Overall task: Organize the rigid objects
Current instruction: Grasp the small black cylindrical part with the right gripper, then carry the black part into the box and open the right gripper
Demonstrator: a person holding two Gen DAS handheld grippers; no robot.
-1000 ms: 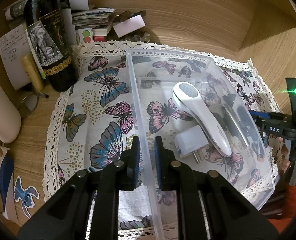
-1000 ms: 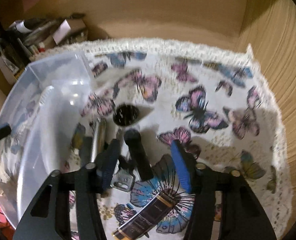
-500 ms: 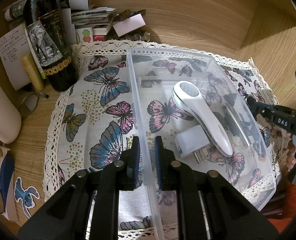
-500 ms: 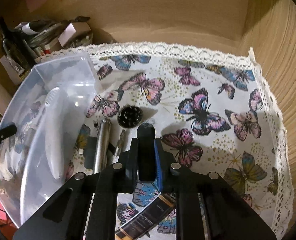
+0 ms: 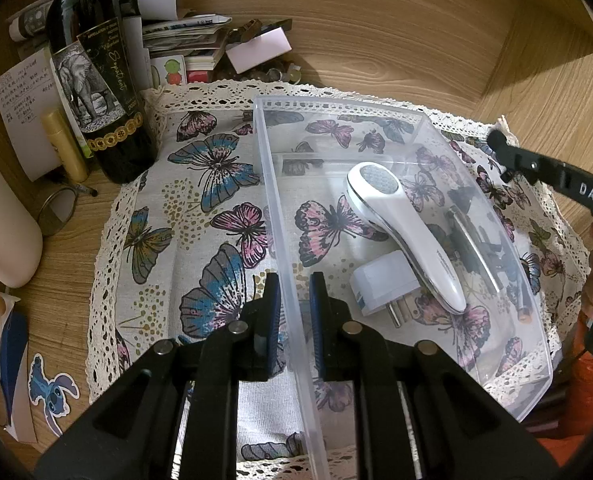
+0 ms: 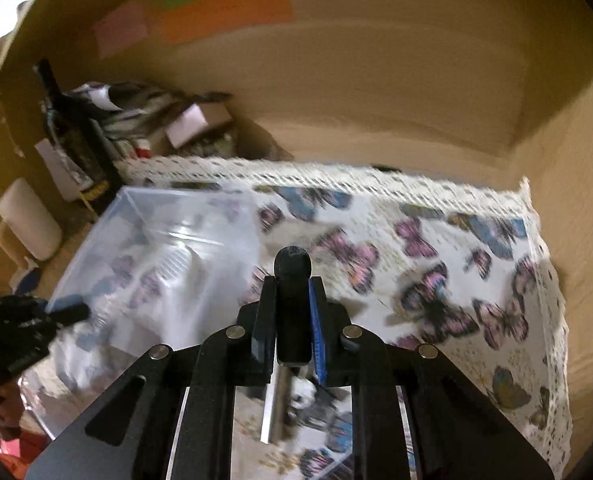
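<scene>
My left gripper (image 5: 292,292) is shut on the left wall of a clear plastic bin (image 5: 280,216) that sits on a butterfly cloth. A white handheld device (image 5: 408,236) and a white plug adapter (image 5: 380,284) lie inside the bin. My right gripper (image 6: 292,296) is shut on a black cylindrical object (image 6: 293,280) and holds it in the air, to the right of the bin (image 6: 156,240). The same gripper also shows at the right edge of the left wrist view (image 5: 508,152). A silver tube (image 6: 276,408) lies on the cloth below the right gripper.
A wine bottle (image 5: 96,76), papers and small boxes (image 5: 200,40) stand at the back left. A cream cylinder (image 5: 0,224) lies at the left. A wooden wall (image 6: 376,80) closes the back and right. The butterfly cloth (image 6: 436,280) stretches right of the bin.
My right gripper closed on the black cylindrical object on the cloth and lifted it up and toward the bin. My left gripper kept its hold on the bin wall.
</scene>
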